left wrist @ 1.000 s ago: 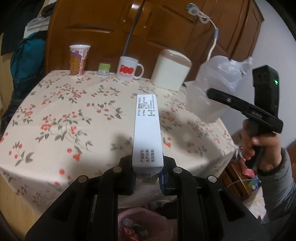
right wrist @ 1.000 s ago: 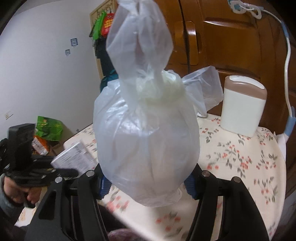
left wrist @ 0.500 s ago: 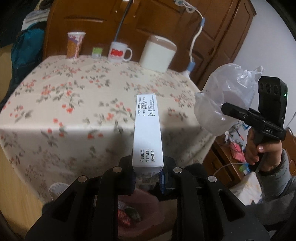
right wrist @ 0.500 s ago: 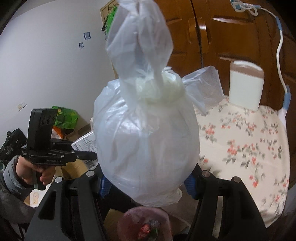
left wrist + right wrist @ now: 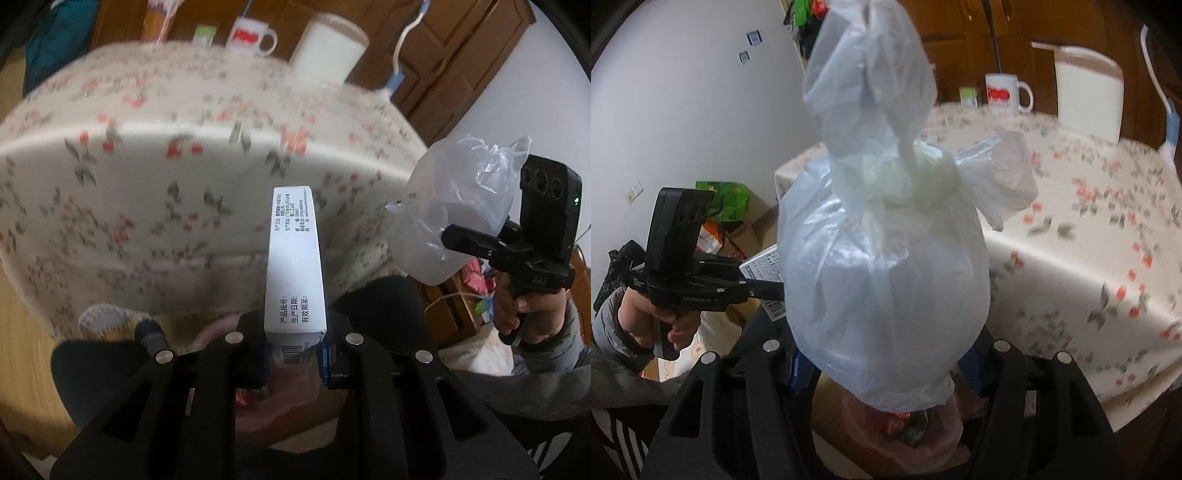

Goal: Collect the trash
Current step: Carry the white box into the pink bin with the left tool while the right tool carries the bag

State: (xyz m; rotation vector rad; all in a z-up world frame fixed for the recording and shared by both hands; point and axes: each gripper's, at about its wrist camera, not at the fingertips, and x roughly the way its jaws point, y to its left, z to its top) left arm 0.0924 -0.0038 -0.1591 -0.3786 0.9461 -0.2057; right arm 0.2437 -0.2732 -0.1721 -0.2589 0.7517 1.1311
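Here the left tool (image 5: 294, 345) is clenched on the barcode end of a long white carton (image 5: 294, 266), which juts forward in the air in front of the desk (image 5: 147, 147) edge with its flowered cloth. The right tool (image 5: 882, 363) grips a knotted, translucent plastic bag (image 5: 882, 258) by its bulging lower part, off the desk's side. Below both, a pink-lined bin (image 5: 923, 439) holds colourful wrappers.

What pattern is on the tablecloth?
Cream tablecloth with small red flowers and grey-green leaves; clearest in the right wrist view.
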